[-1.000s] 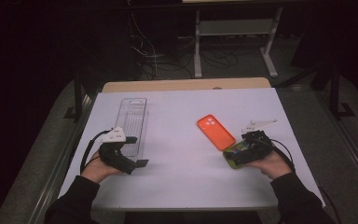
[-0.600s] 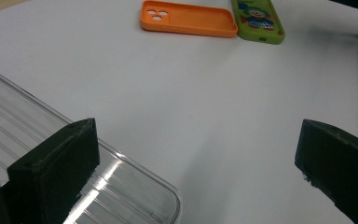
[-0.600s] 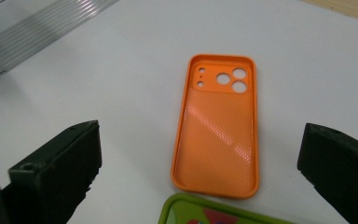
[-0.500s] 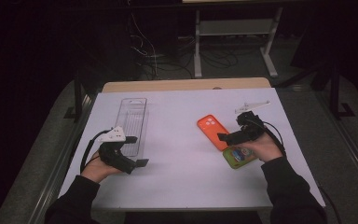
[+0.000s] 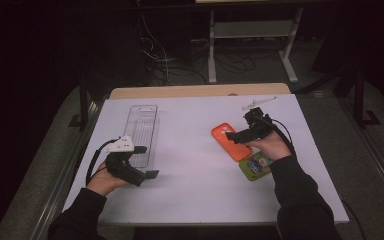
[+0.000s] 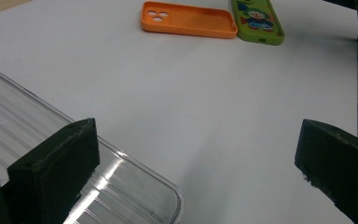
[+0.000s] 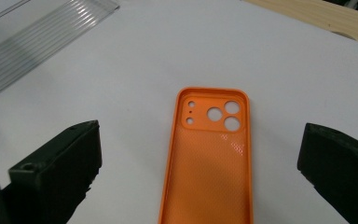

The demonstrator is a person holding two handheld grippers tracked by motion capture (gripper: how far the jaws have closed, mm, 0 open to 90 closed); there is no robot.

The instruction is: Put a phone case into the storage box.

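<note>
Right tool (image 7: 200, 158), jaws wide, over hollow orange phone case (image 7: 208, 158).

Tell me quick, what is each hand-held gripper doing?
Left hand-held gripper: open, holding nothing.
Right hand-held gripper: open, over the orange phone case.

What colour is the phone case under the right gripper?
Orange phone case, clearest in the right gripper view.

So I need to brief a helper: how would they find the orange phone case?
On the white table, look right of centre, under the right gripper. The orange phone case lies hollow side up beside a green cartoon case; it is plain orange.
</note>
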